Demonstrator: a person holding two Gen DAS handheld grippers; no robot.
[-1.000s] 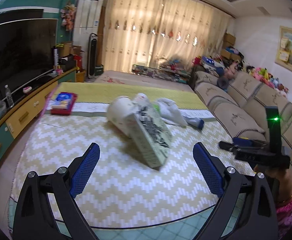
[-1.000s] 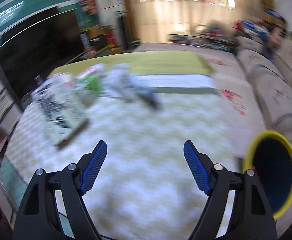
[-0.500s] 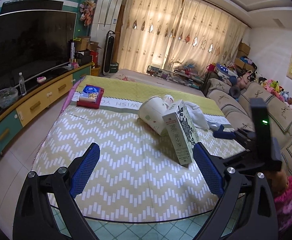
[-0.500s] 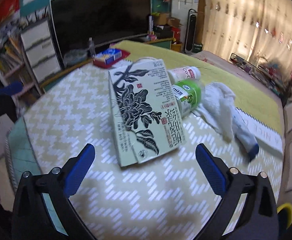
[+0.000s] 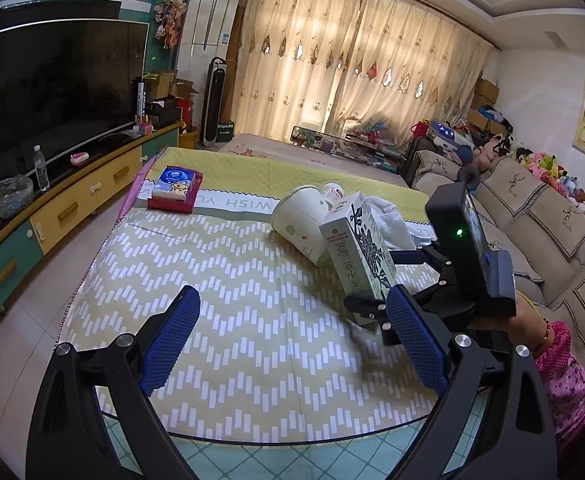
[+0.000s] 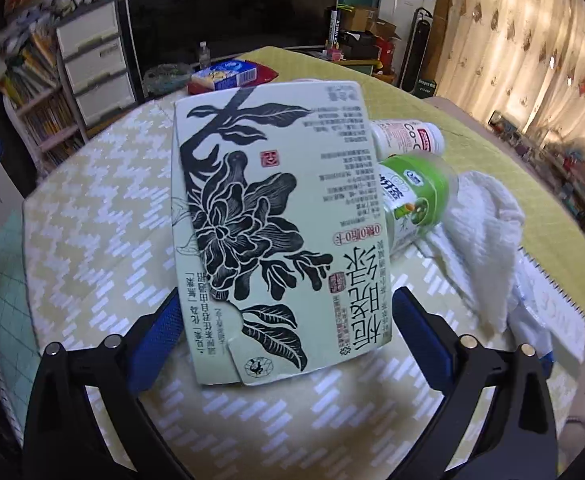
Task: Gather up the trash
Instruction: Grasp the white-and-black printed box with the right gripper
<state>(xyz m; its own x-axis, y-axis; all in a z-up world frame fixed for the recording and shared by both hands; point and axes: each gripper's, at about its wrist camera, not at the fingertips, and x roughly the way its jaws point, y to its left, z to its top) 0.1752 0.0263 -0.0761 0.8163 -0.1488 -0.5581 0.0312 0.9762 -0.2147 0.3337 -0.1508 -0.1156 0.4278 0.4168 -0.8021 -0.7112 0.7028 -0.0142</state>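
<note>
- Now we have the pale green carton lying on the table, its near end between the fingers of our right gripper, whose jaws have just been closing yet stand wide, pads not pressing.
- Our right gripper tilts steeply down.
- Our left gripper hovers wide and empty over the table.

The green carton hides most of the white cup behind it in the right wrist view — only a rim sliver shows at twelve o'clock. The person's sleeve is cut off at four o'clock — the carton's small print is unreadable.
</note>
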